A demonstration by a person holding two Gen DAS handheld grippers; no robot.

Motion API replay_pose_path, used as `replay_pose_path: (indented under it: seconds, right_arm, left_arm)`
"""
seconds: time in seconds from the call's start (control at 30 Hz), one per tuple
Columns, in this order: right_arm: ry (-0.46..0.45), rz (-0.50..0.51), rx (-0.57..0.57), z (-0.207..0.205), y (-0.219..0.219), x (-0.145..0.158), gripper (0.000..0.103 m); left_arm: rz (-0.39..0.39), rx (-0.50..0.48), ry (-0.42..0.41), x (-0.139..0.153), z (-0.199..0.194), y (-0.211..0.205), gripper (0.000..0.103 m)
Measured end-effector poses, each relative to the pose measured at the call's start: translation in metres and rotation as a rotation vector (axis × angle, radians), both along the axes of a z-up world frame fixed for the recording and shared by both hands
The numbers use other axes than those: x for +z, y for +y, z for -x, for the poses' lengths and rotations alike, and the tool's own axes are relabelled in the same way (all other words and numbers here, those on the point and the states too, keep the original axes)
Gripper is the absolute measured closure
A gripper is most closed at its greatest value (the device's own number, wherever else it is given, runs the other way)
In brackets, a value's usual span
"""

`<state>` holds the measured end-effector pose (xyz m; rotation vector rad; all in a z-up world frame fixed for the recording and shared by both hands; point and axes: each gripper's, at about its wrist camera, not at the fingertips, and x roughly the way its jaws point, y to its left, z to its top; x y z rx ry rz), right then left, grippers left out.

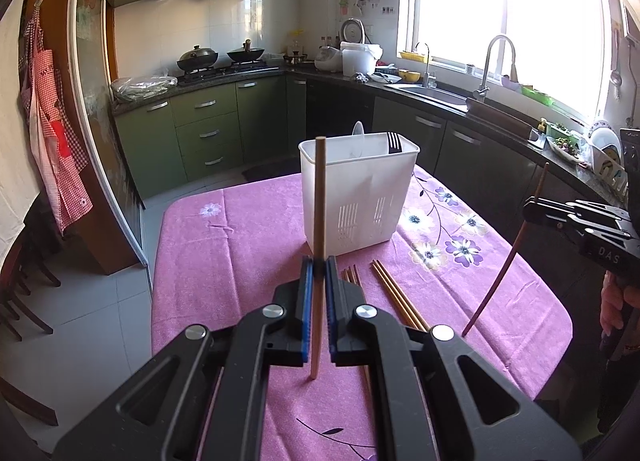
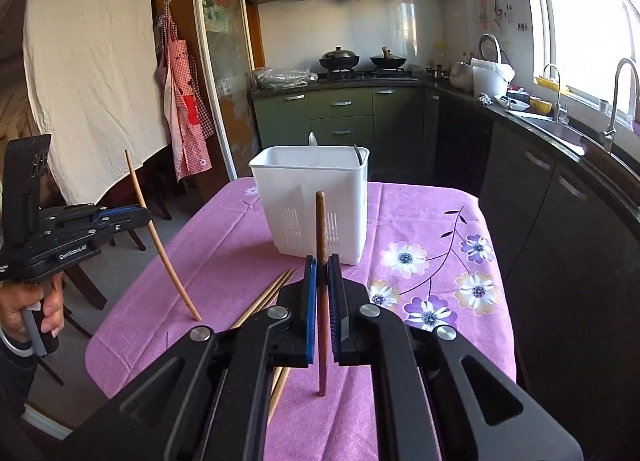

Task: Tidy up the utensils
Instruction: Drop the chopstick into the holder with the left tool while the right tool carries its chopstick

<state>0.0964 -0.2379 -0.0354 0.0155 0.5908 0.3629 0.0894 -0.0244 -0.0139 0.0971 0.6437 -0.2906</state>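
My left gripper (image 1: 319, 265) is shut on a light wooden chopstick (image 1: 319, 197) held upright above the table, in front of the white utensil holder (image 1: 360, 205). My right gripper (image 2: 322, 266) is shut on a darker brown chopstick (image 2: 321, 229), also upright, in front of the holder (image 2: 316, 209). Each gripper shows in the other's view: the right gripper (image 1: 532, 209) with its chopstick (image 1: 504, 269), the left gripper (image 2: 136, 217) with its chopstick (image 2: 160, 245). A white spoon (image 1: 358, 129) and a dark fork (image 1: 394, 141) stand in the holder. Several loose chopsticks (image 1: 396, 293) lie on the cloth.
The table carries a pink flowered cloth (image 1: 240, 245). Green kitchen cabinets (image 1: 208, 129), a stove with woks (image 1: 218, 57) and a sink counter (image 1: 436, 95) lie beyond. Chairs (image 2: 92, 293) stand at the table's left side. An apron (image 1: 52, 133) hangs on the left wall.
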Motion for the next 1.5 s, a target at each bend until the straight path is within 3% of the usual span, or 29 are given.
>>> replay_pose_path:
  seconds: [0.4,0.73,0.93,1.13,1.4,1.47,1.5]
  right_arm:
    - [0.001,-0.003,0.001,0.004,-0.003,-0.001,0.097]
    - [0.003,-0.024,0.002,0.009,-0.01,0.0,0.096]
    - [0.003,-0.032,0.008,0.01,-0.014,0.001,0.096]
    - [0.0,-0.045,0.018,0.012,-0.016,0.0,0.096]
    - [0.003,-0.048,0.016,0.01,-0.018,-0.001,0.096]
    - [0.002,-0.047,0.017,0.01,-0.017,0.0,0.096]
    - [0.002,-0.047,0.017,0.01,-0.017,0.0,0.096]
  left_arm:
    - [0.019,-0.026,-0.048,0.032,0.006,-0.002,0.097]
    - [0.054,-0.061,-0.192,0.124,-0.032,-0.026,0.097]
    - [0.072,-0.04,-0.268,0.155,-0.068,-0.044,0.097]
    - [0.065,-0.015,-0.217,0.137,-0.119,-0.062,0.097]
    - [0.042,0.005,-0.118,0.094,-0.143,-0.062,0.095]
    - [0.031,0.011,-0.115,0.091,-0.141,-0.059,0.077]
    - [0.032,0.011,-0.119,0.09,-0.139,-0.058,0.06]
